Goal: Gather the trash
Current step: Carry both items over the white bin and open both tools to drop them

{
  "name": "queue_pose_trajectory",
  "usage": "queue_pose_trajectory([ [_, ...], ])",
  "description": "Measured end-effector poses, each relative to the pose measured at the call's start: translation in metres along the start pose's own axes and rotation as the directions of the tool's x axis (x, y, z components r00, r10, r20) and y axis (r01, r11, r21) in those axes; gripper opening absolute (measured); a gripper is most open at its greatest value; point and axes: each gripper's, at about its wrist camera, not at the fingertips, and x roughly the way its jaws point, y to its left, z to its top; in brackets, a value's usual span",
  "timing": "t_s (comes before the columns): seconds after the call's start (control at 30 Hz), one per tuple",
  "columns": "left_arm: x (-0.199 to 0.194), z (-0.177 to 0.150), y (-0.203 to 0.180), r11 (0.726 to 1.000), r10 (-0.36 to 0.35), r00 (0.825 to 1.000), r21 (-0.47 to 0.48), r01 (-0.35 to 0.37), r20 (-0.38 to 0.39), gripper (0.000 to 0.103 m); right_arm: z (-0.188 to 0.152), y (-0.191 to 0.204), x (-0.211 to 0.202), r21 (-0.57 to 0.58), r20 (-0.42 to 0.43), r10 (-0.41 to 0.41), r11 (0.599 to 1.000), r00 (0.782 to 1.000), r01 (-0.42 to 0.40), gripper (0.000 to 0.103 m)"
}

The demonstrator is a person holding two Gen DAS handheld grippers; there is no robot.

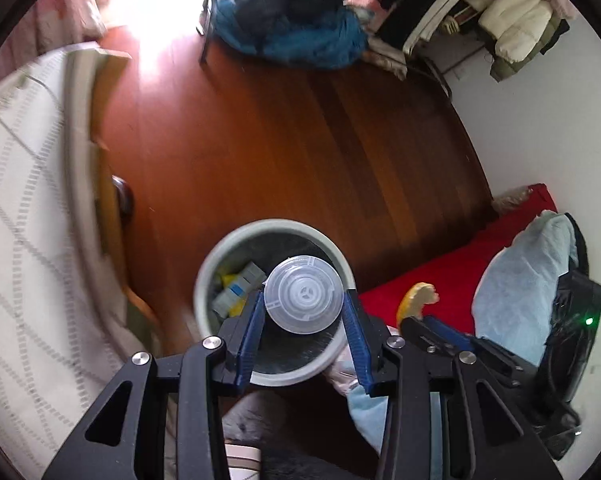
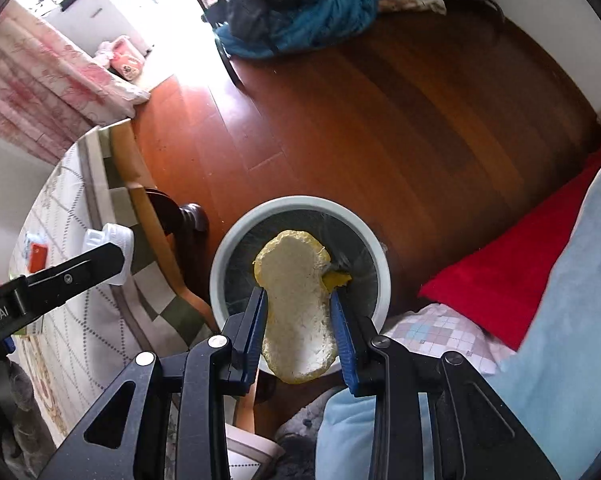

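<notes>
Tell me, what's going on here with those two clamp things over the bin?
A person is tidying up with a hand-held gripper in each hand. The left gripper grips a clear plastic lid, and the right gripper grips a piece of yellow fruit peel. Both are held above the open waste bin on the wooden floor, which already has some wrappers inside. Nothing has been dropped yet.

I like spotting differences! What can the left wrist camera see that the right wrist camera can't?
Only the left wrist view shows the clear round plastic lid face-on in the left gripper, and yellow and blue cartons in the bin. Only the right wrist view shows the yellow-edged pale fruit peel filling the right gripper. Both share the round white trash bin and wooden floor.
</notes>
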Motion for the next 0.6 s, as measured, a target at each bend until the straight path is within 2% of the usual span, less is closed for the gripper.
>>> queue_pose_trajectory([
  [0.2, 0.017, 0.002, 0.000, 0.998, -0.049, 0.995, -0.032, 0.047, -0.088, 0.038, 0.000, 0.000, 0.025, -0.006, -0.064, -0.009, 1.000, 0.998, 0.009, 0.037],
  [0.23, 0.017, 0.002, 0.001, 0.999, -0.039, 0.995, -0.030, 0.037, -0.094, 0.056, 0.000, 0.000, 0.029, -0.011, -0.078, -0.025, 1.000, 0.997, 0.024, 0.040],
  [0.27, 0.016, 0.002, 0.003, 0.999, -0.040, 0.996, -0.030, 0.037, -0.086, 0.085, -0.001, 0.000, 0.031, -0.012, -0.086, -0.035, 0.999, 0.996, 0.034, 0.046],
  [0.3, 0.014, 0.001, 0.005, 0.999, -0.033, 0.997, -0.030, 0.031, -0.076, 0.096, 0.000, 0.000, 0.032, -0.010, -0.094, -0.043, 0.999, 0.995, 0.042, 0.068],
  [0.33, 0.013, 0.000, 0.008, 0.999, -0.017, 0.998, -0.029, 0.015, -0.069, 0.101, -0.001, 0.000, 0.032, -0.012, -0.098, -0.055, 0.998, 0.994, 0.054, 0.085],
  [0.43, 0.007, -0.006, 0.012, 0.998, 0.062, 0.997, -0.003, -0.062, -0.056, 0.101, -0.003, 0.002, 0.030, -0.025, -0.100, -0.092, 0.996, 0.991, 0.090, 0.094],
  [0.5, -0.001, -0.012, 0.011, 0.992, 0.127, 0.992, 0.028, -0.126, -0.027, 0.101, -0.005, 0.005, 0.029, -0.037, -0.097, -0.116, 0.993, 0.988, 0.113, 0.097],
  [0.6, -0.014, -0.021, 0.010, 0.982, 0.182, 0.983, 0.055, -0.183, 0.014, 0.101, -0.007, 0.010, 0.021, -0.052, -0.082, -0.154, 0.987, 0.985, 0.150, 0.098],
])
